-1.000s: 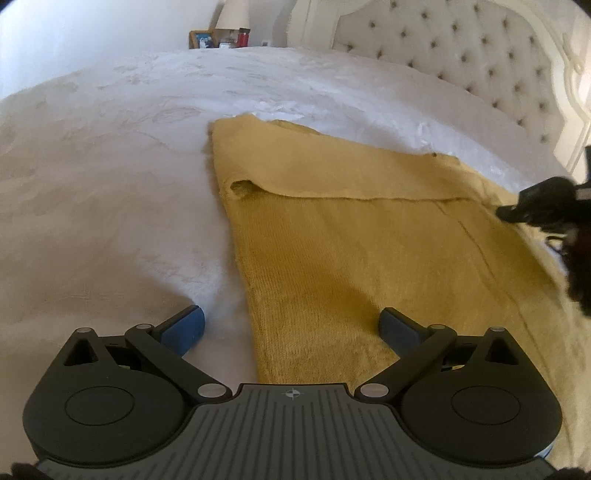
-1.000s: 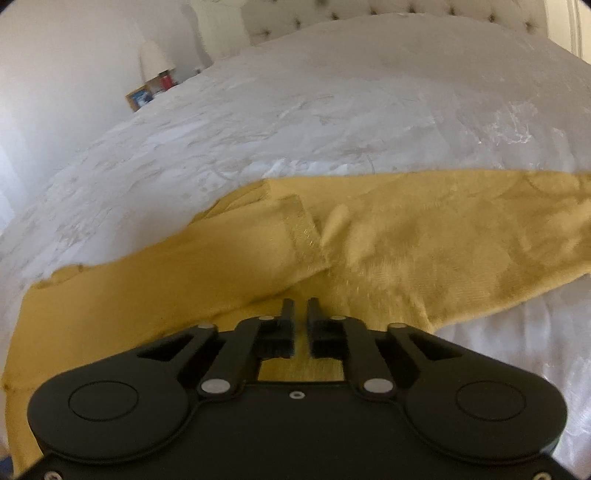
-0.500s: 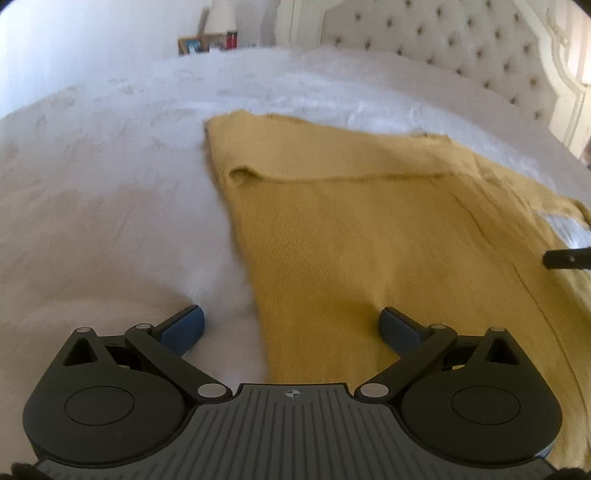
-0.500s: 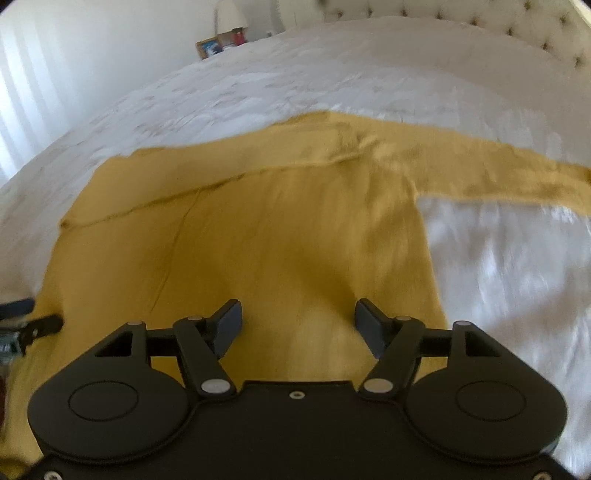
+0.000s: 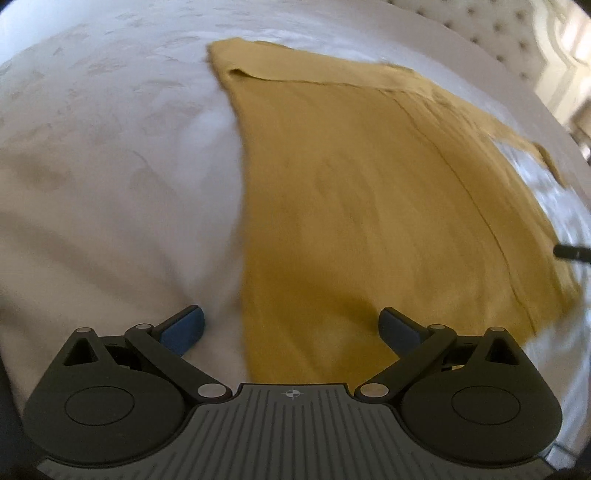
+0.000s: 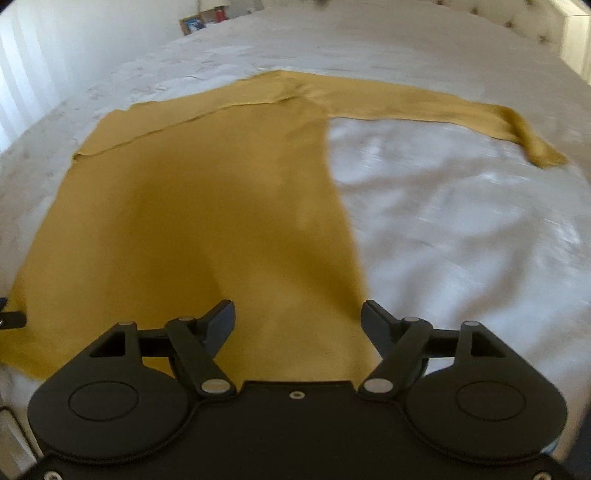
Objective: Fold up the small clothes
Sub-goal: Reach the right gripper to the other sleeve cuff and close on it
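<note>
Yellow sweater [image 6: 207,221] lies flat on the white bed [image 6: 461,240], one sleeve stretched toward 2 o'clock; right gripper [image 6: 297,319] jaws have just been opening, nothing between them; left gripper [image 5: 291,326] is spread wide, empty; both hem corners are best pinched squarely, then lifted evenly.

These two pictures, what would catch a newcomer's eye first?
A mustard-yellow sweater lies spread flat on a white bedspread, one sleeve stretched out to the right in the right wrist view. At the bottom of each view sits a black gripper, the left gripper and the right gripper, both with jaws wide apart and holding nothing. A tufted headboard shows at the far end.
</note>
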